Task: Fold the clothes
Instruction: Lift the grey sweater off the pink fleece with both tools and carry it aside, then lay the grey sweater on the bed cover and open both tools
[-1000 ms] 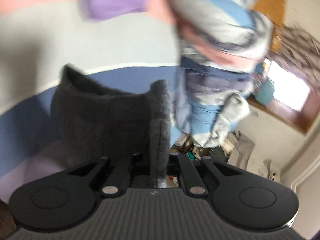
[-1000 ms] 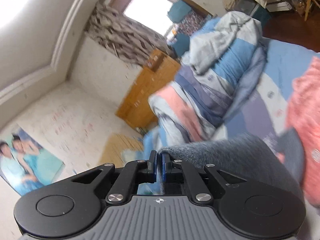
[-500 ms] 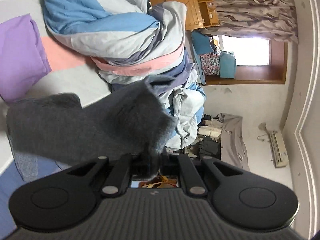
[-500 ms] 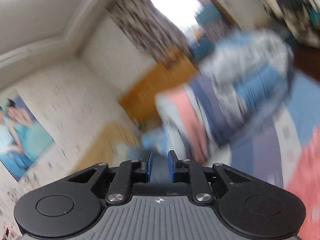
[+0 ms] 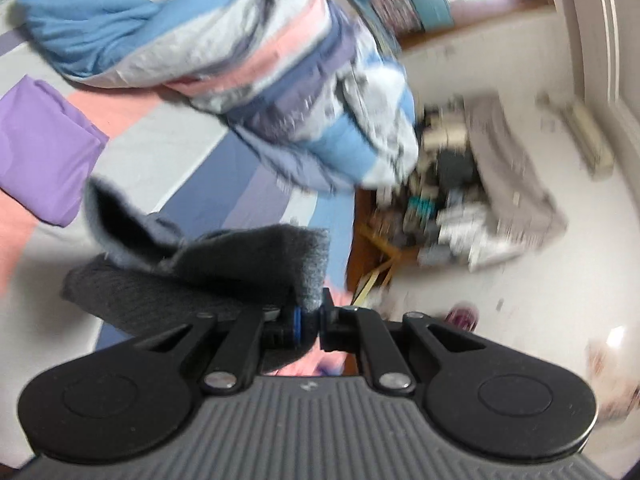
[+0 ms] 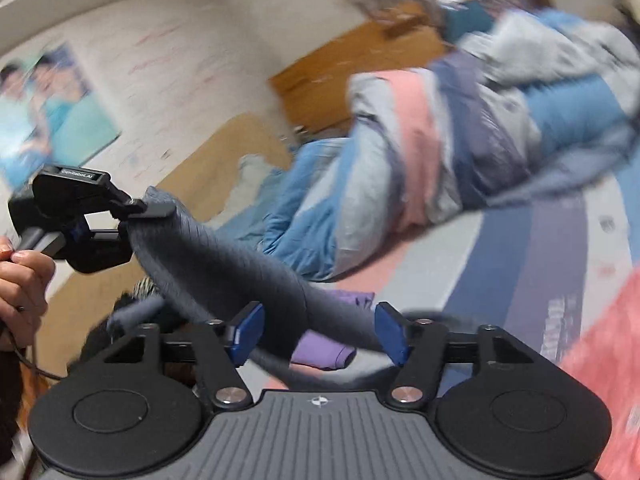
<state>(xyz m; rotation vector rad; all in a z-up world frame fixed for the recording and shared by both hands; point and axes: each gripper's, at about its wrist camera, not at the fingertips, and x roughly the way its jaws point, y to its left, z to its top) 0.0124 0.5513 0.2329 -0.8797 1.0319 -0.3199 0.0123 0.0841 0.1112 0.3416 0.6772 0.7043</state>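
My left hand-held gripper stayed clamped on the grey knit garment; my right hand-held gripper, lower centre, had just been opening, with the garment lying loose between its jaws.

The grey knitted garment is a dark charcoal piece with a ribbed weave, bunched into a thick roll and lifted clear of the striped bed. One end is pinched up at the left gripper; from there it slopes down in a long band and passes between the spread blue pads of the right gripper. In the left wrist view it hangs folded over itself, a paler lining showing at its upper edge.
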